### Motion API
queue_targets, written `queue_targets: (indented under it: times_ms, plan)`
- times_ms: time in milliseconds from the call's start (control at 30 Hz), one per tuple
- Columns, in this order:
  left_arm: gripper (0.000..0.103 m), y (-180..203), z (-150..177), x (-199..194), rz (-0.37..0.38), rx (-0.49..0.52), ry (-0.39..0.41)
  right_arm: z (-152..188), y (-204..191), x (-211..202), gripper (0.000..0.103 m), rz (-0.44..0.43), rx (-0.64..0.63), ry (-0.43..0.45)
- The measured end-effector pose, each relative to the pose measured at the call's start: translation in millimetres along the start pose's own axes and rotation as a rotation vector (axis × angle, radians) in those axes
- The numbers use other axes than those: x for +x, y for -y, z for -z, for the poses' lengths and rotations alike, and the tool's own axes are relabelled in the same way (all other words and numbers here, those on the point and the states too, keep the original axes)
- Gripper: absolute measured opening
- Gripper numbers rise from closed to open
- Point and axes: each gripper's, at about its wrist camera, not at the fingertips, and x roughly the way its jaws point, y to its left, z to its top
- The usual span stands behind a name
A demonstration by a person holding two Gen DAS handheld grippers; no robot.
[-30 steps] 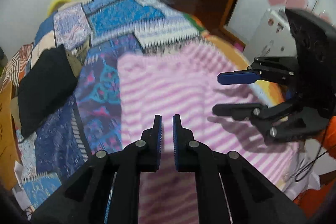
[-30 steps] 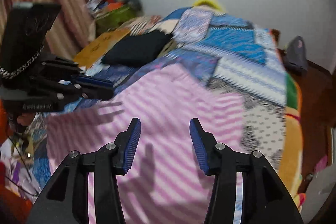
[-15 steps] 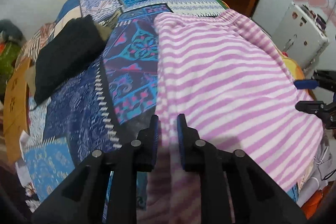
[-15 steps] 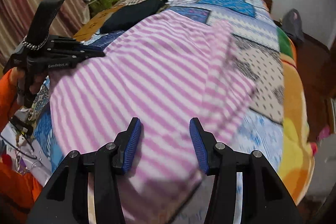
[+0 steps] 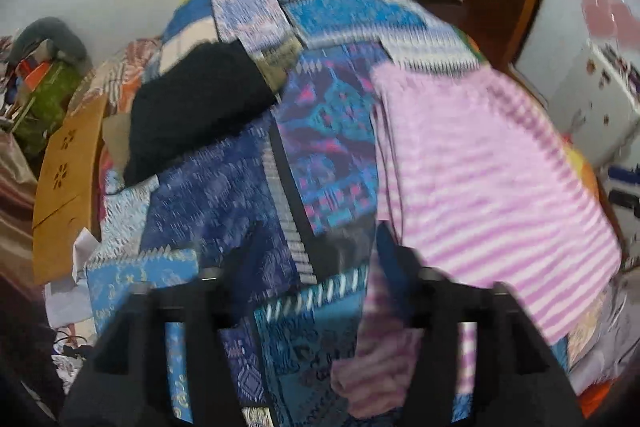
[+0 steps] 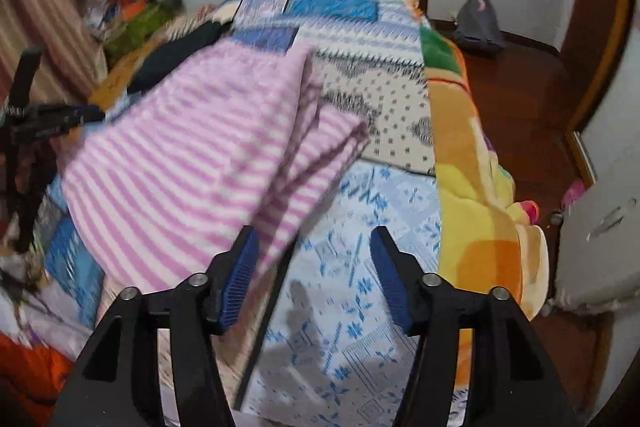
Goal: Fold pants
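**Letting go after a fold**

Releasing the striped pants (image 5: 480, 163) cleanly matters now: both grippers should draw back without snagging the cloth lying on the quilt (image 5: 224, 195). The left gripper (image 5: 296, 267) has just opened wide; the right gripper (image 6: 314, 267) has too, empty. The right view alone shows the layered edge, centre frame; the left view alone shows bunched cloth at bottom.

The pink-and-white striped pants (image 5: 480, 167) are soft, matt knit cloth, lying on a blue patchwork quilt (image 5: 224, 195) of printed woven fabric. Beside it lies a fleecy yellow-orange blanket (image 6: 472, 163); beyond, a glossy dark wooden floor (image 6: 516, 83).
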Motion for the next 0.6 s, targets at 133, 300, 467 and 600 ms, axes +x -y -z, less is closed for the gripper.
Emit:
queue_targets:
  times_ms: [133,300,467,600]
  plan:
    - [0.072,3.2,-20.7,-3.5,0.053,-0.007,0.035,-13.0,-12.0,0.0,0.069,-0.029,0.009,0.054]
    - [0.078,20.4,-32.5,21.1,0.159,0.005,-0.024,-21.1,-24.1,24.9,0.08,-0.079,0.033,0.038]
    - [0.078,37.0,-27.8,54.4,0.21,0.049,-0.129,-18.2,-18.4,63.7,0.08,-0.118,0.106,-0.081]
    - [0.079,46.5,-23.7,79.7,0.246,0.045,-0.206,-14.0,-12.1,78.6,0.085,-0.154,0.135,-0.118]
